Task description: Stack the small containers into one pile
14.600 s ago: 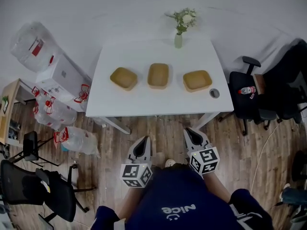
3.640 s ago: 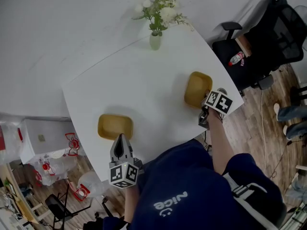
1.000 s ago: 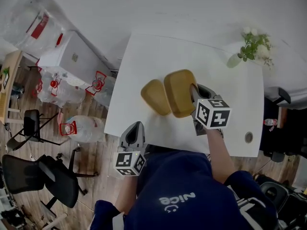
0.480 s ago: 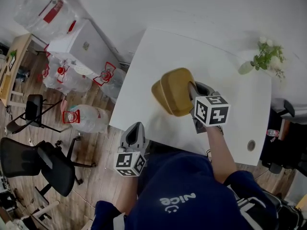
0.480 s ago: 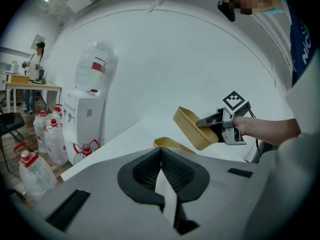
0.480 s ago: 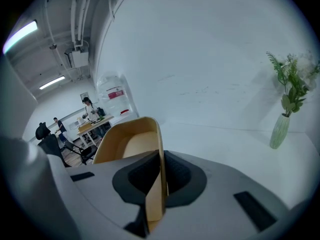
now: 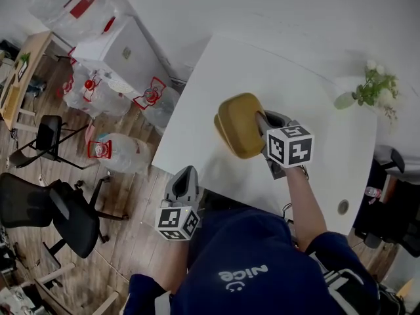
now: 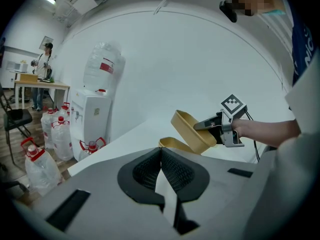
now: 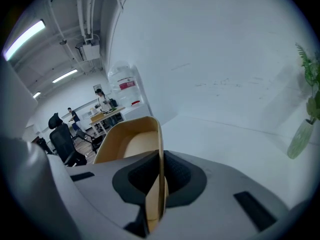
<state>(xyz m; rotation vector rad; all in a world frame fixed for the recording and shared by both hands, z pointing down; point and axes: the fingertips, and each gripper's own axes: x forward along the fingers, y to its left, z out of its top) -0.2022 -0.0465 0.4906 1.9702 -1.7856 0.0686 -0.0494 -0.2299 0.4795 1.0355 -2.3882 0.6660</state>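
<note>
My right gripper [image 7: 261, 118] is shut on the near rim of a tan container [image 7: 240, 123] and holds it tilted just above the white table [image 7: 315, 117]. Only the left rim of a second tan container [image 7: 218, 127] shows from under it. In the right gripper view the held container's [image 9: 127, 144] thin wall is pinched between the pads. The left gripper view shows the held container [image 8: 192, 131] slanting over the lower container [image 8: 171, 143]. My left gripper [image 7: 184, 175] hangs off the table's near edge, shut on nothing.
A vase of flowers [image 7: 369, 93] stands at the table's far right corner, with a round cable hole [image 7: 343, 207] near the right front. Left of the table are a water dispenser [image 7: 118, 51], water bottles [image 7: 117, 153] and black chairs [image 7: 62, 209].
My right gripper has carried the held container left until it covers nearly all of the second one. The left gripper has stayed where it was.
</note>
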